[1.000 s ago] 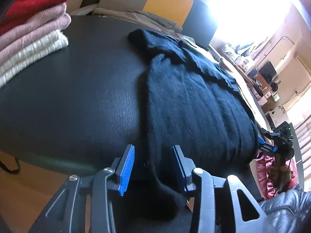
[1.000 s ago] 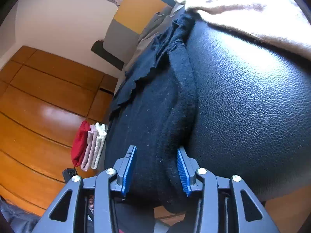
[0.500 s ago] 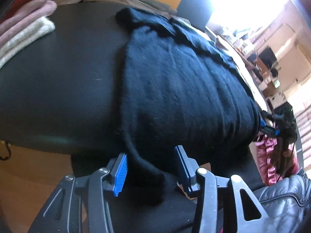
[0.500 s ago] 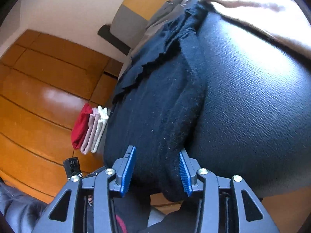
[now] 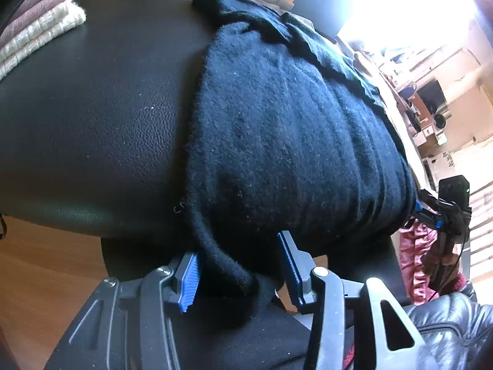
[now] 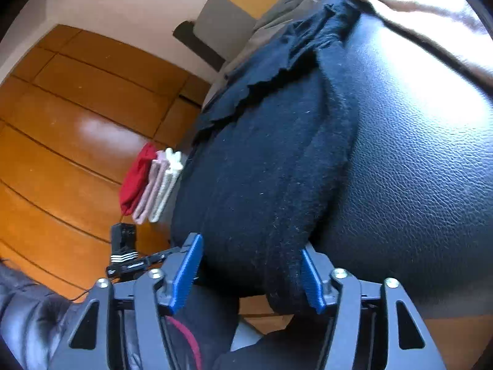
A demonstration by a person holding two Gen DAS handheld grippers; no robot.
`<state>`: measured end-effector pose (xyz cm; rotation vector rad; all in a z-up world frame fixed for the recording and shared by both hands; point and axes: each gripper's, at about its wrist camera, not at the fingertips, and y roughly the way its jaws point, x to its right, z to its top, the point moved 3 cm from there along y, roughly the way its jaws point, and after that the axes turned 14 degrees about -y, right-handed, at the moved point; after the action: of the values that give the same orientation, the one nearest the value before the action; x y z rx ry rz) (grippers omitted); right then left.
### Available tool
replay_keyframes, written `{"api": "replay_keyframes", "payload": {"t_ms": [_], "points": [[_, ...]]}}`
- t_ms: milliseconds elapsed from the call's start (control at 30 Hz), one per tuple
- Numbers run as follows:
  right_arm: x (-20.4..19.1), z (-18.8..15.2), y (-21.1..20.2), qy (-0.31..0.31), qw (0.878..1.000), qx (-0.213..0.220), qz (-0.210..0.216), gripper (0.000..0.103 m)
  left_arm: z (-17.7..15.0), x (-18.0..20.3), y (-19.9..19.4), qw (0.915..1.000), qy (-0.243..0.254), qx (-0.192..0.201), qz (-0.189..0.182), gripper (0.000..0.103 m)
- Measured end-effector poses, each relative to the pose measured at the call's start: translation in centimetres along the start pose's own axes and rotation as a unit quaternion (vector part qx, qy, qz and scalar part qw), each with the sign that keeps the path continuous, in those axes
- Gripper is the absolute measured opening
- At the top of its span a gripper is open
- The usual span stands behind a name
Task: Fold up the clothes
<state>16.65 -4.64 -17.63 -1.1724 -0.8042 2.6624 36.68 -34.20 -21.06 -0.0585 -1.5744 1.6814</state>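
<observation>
Closer and lower than a second ago, the left gripper (image 5: 238,273) now straddles the near hem of the black sweater (image 5: 292,141), which fills more of its view; the folded stack (image 5: 40,27) has slid toward the upper left corner and its red top piece is out of that frame. Over the second the left jaws have widened; they stand open, a hanging fold of hem between the blue pads (image 5: 188,282) without either pad visibly pressing it. The sweater is a fuzzy black knit, lying lengthwise on a black leather ottoman (image 5: 92,117), partly folded into a long band with a scalloped edge along its far side and linty specks on the nap. Bare leather lies to its left up to the stack; the near edge of the ottoman curves down to wooden floor (image 5: 37,265). Far right, the other tool shows at the sweater's opposite end. In the right wrist view, the floor and the whole stack, red piece included (image 6: 154,185), sit left, and the right gripper (image 6: 251,273) has its jaws closing around the thick rolled hem (image 6: 286,277), the right pad touching it, the left pad apart. Open leather spreads right toward a beige garment (image 6: 416,9).
</observation>
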Motion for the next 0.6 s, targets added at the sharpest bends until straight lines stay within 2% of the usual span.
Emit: {"api": "replay_keyframes", "payload": {"t_ms": [33, 67, 133, 167, 200, 267, 333, 500, 600], "points": [[0.3, -0.2, 0.0, 0.004, 1.0, -0.005, -0.013, 0.032, -0.2, 0.1, 0.0, 0.9999, 0.006, 0.004, 0.007, 0.045], [0.5, -0.4, -0.1, 0.008, 1.0, -0.009, -0.024, 0.009, -0.3, 0.3, 0.0, 0.9996, 0.017, 0.009, 0.018, 0.042], [0.9, -0.8, 0.1, 0.013, 0.999, -0.014, -0.034, 0.008, -0.6, 0.3, 0.0, 0.9982, 0.04, 0.014, 0.043, 0.028], [1.0, -0.9, 0.1, 0.014, 0.999, -0.018, -0.038, 0.008, -0.7, 0.2, 0.0, 0.9976, 0.047, 0.013, 0.049, 0.01], [0.9, -0.9, 0.2, 0.011, 0.999, -0.022, -0.042, 0.008, -0.6, -0.2, -0.1, 0.9991, 0.032, 0.001, 0.028, 0.005], [0.7, -0.8, 0.4, 0.01, 0.999, -0.033, -0.042, 0.008, -0.3, -0.3, -0.9, 0.9996, 0.021, -0.009, -0.015, 0.004], [0.3, -0.4, 0.6, 0.013, 0.999, -0.044, -0.029, 0.008, -0.1, 0.9, -2.1, 0.9968, 0.047, -0.02, -0.061, 0.004], [-0.6, 1.1, 0.4, 0.022, 0.999, -0.033, 0.02, 0.009, 2.6, 3.5, -4.8, 0.9806, 0.068, -0.016, -0.183, 0.004], [-0.8, 2.2, 0.0, 0.035, 0.998, -0.008, 0.048, 0.009, 4.5, 4.2, -6.1, 0.9701, 0.062, -0.003, -0.235, 0.004]]}}
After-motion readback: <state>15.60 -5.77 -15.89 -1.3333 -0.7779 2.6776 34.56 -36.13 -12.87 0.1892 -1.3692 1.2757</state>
